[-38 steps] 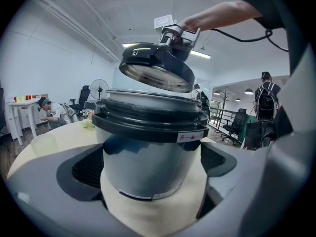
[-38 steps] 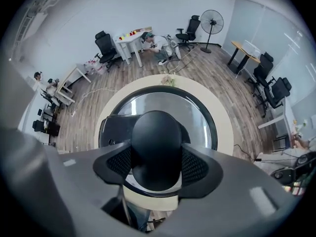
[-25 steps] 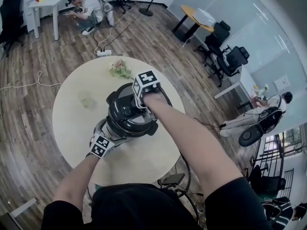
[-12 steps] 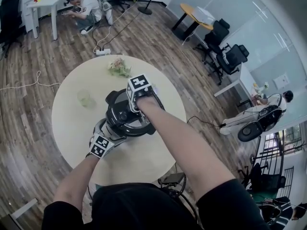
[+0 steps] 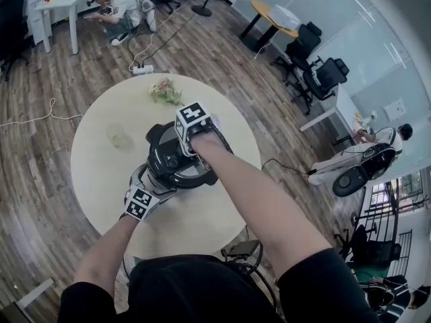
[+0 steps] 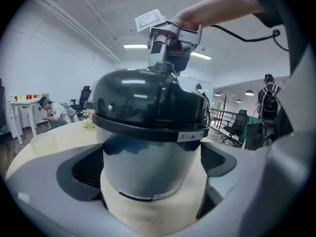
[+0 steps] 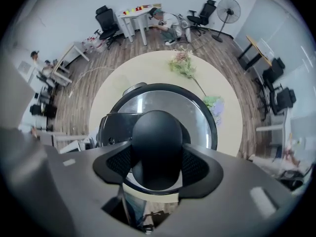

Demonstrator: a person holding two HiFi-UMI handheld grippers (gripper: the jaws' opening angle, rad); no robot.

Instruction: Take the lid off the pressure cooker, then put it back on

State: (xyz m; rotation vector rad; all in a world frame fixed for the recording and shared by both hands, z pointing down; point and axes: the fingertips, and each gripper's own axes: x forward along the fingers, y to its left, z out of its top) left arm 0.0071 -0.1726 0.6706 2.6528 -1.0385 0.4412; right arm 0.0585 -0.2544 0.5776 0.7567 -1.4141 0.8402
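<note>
Weight and slick metal make the pressure cooker (image 5: 176,163) awkward. We judge its lid (image 6: 148,100) heavy and stiff, best taken by the round knob (image 7: 157,137), where the right gripper (image 6: 164,63) is clamped from above. Meanwhile the left gripper (image 6: 153,164) is closed on the cooker's body, bracing it mid-worktop (image 5: 101,173). Room above is free; the glass (image 5: 120,138) and flowers (image 5: 166,94) stand well apart.

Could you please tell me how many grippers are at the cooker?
2. The left gripper holds the cooker body; the right gripper grips the lid knob from above.
</note>
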